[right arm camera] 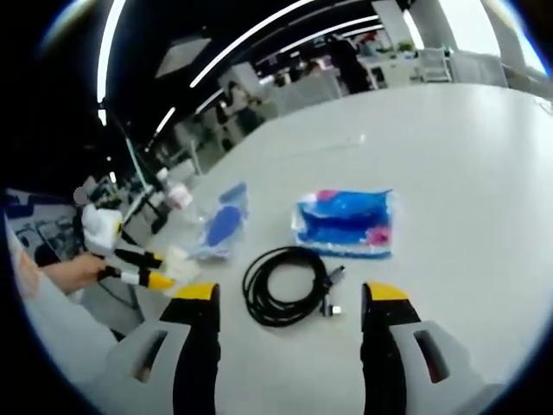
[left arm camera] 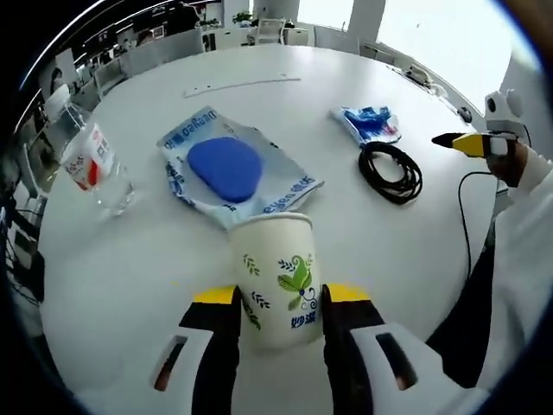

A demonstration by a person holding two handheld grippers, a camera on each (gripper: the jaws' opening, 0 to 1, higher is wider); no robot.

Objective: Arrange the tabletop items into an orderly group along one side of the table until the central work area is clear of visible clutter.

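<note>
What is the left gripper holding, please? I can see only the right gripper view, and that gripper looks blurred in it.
Observer: The left gripper has its jaws closed on a white paper cup with a green leaf print.
Operator: Thank you. Is that a bottle beyond the blue item on my left?
Observer: Yes, it is a clear plastic bottle with a red and white label, near the table's edge.
Operator: And what is the blue item itself?
Observer: It is a blue oval pad lying on top of a crumpled white bag with blue print.
</note>
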